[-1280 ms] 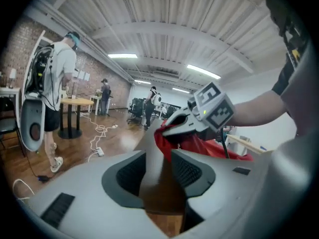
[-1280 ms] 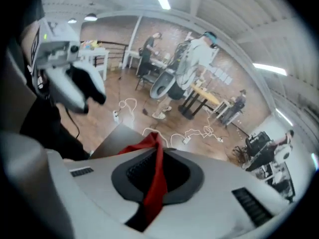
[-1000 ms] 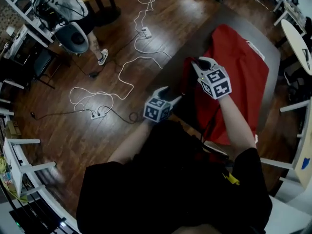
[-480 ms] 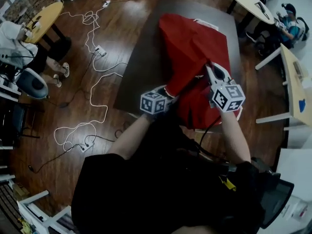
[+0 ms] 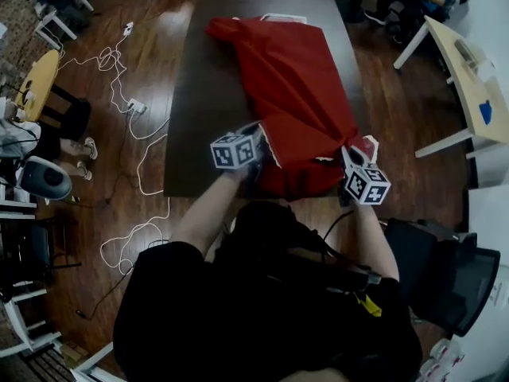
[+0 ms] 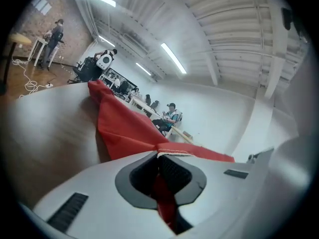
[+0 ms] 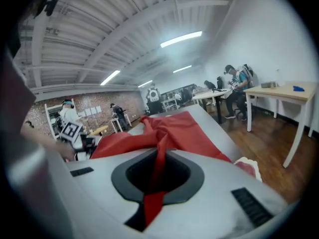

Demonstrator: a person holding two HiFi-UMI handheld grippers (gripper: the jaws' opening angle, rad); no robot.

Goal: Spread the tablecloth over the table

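Now | left hand-held gripper (image 5: pixel 258 137) jaws just closed on red tablecloth (image 5: pixel 294 86) hem | right hand-held gripper (image 5: pixel 351 157) clamps it too | draw corners apart evenly, low over worktop (image 5: pixel 199 134)

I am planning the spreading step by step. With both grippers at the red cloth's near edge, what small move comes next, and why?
Probably draw the left gripper leftward along the near edge. Its jaws have just closed on the tablecloth, the right gripper grips it too, and the bunched cloth leaves the left side of the table bare.
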